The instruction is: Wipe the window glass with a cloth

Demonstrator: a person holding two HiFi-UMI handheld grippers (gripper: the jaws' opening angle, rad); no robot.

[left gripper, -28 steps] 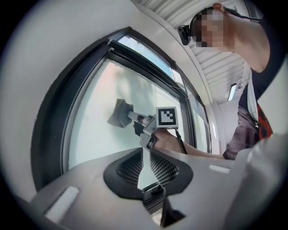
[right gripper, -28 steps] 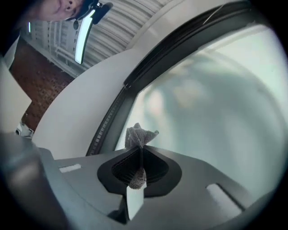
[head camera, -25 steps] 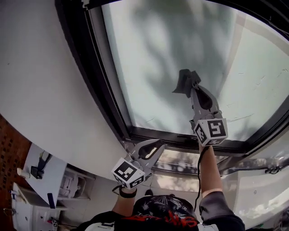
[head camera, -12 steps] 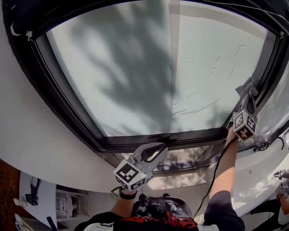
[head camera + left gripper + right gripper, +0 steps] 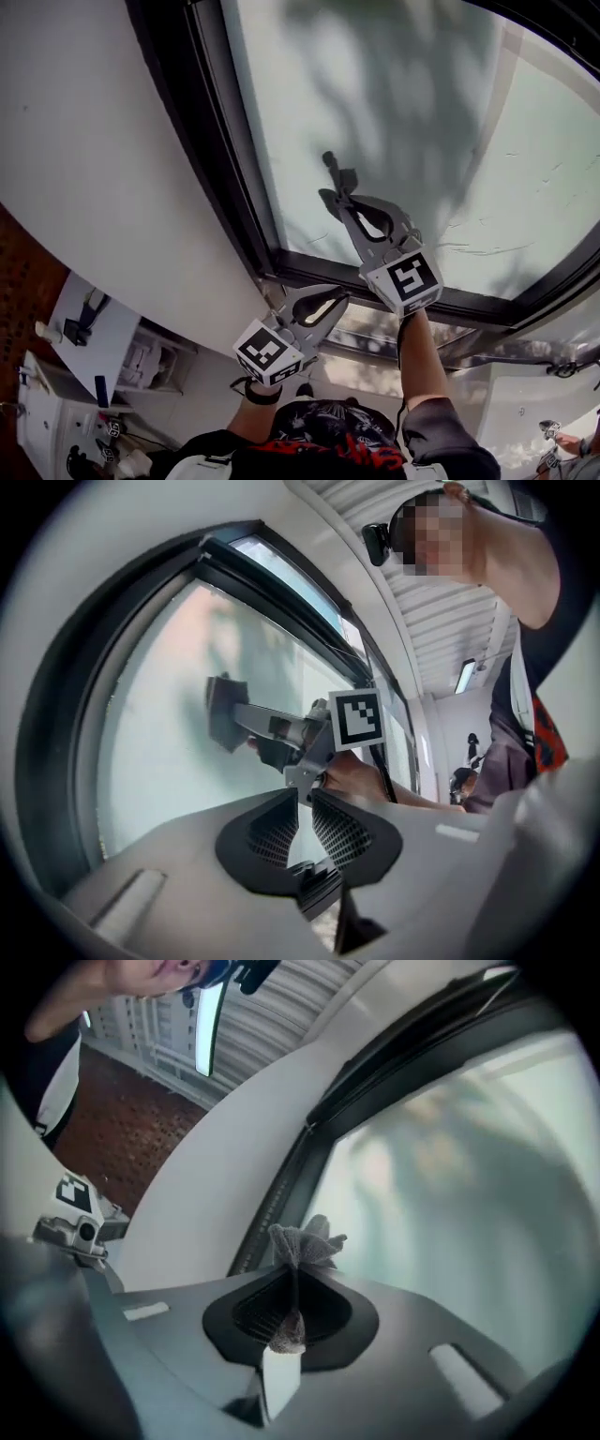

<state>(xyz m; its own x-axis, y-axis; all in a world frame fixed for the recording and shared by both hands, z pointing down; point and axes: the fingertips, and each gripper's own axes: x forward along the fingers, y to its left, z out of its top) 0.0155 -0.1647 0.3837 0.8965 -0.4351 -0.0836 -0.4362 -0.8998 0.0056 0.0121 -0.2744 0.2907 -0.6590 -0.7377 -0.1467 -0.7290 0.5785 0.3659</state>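
The right gripper [image 5: 293, 1277] is clamped on the grey cloth [image 5: 302, 1239], holding it against the window glass [image 5: 441, 103] near the pane's lower left. The left gripper [image 5: 305, 803], its jaws almost together on nothing, hangs below the frame [image 5: 234, 187]. The step in hand looks like wiping, and the next move probably calls for a sweep rightward with steady pressure.

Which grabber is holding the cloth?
The right gripper, raised to the window glass, has its jaws shut on the grey cloth. The left gripper, lower by the frame, is shut on nothing.
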